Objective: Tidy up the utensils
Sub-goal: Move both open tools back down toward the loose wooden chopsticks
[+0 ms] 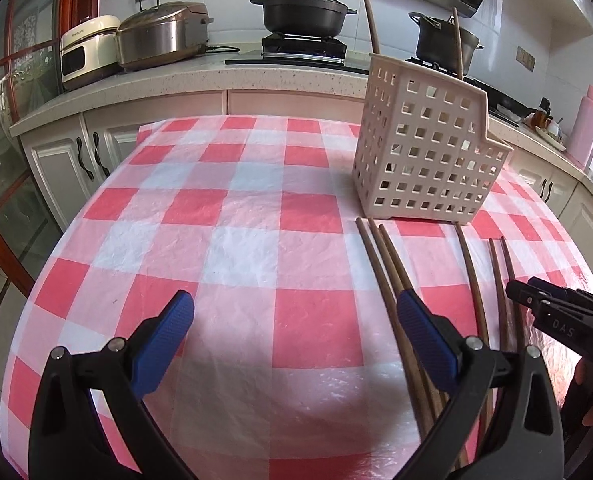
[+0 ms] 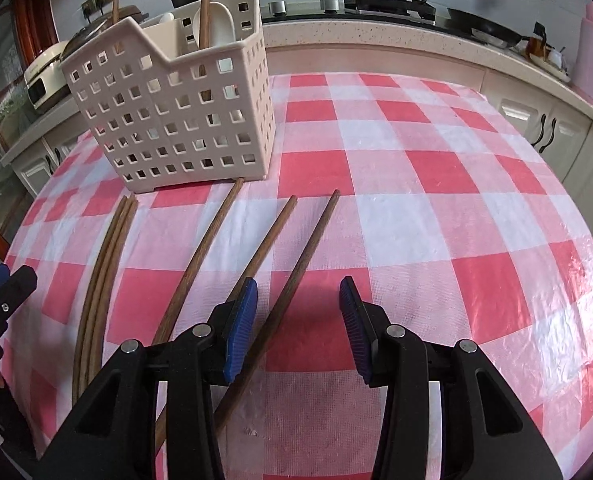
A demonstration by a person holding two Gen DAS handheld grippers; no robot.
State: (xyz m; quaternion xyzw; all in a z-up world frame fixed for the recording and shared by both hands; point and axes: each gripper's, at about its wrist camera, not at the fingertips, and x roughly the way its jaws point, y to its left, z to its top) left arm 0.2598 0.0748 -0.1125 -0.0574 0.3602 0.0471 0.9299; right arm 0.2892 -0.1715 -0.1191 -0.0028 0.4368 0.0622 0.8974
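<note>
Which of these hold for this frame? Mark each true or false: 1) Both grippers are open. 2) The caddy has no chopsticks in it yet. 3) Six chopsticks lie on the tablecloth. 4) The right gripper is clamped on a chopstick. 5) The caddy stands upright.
1) True: the left gripper and right gripper both have their jaws apart.
2) False: two chopsticks already stand in the caddy.
3) True: three bunched chopsticks and three loose ones lie on the tablecloth.
4) False: it is open; one chopstick lies between its jaws, ungripped.
5) True: the caddy stands upright on the cloth.
</note>
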